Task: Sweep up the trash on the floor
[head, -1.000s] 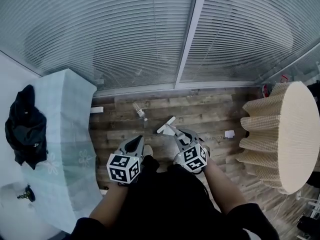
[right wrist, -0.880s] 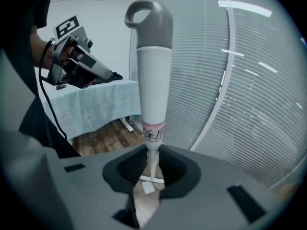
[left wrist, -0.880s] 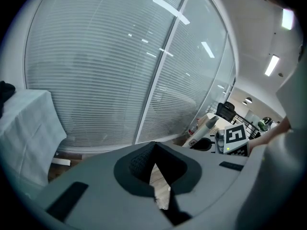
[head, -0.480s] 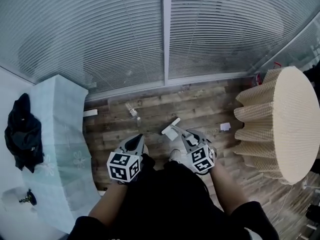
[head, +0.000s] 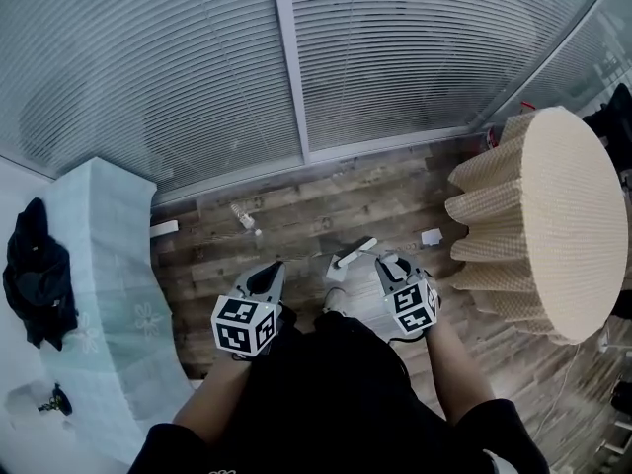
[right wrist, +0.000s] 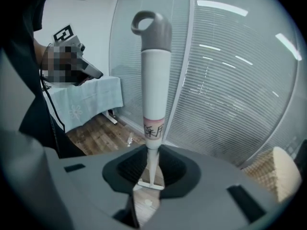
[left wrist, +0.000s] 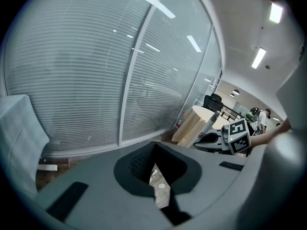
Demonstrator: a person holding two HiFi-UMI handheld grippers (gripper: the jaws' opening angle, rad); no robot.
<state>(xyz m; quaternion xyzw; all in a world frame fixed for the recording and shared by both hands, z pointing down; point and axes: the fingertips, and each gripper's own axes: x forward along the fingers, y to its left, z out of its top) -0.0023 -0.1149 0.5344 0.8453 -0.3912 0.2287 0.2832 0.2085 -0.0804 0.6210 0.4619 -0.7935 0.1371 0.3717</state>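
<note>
Below the right gripper [right wrist: 149,177], the lower end of the white handle [right wrist: 156,90] is hidden by the gripper's own body. Only a thin stem is seen clamped between the jaws, and the print on its label curves out of sight. In the head view that end is lost behind the person's dark clothing [head: 326,393], itself cut off by the bottom edge. Two things are too small to be identified: a small clear object [head: 243,216] near the floor's far edge and a white scrap [head: 431,236] beside the round table [head: 553,220]. The table's base is hidden by its pleated skirt.
</note>
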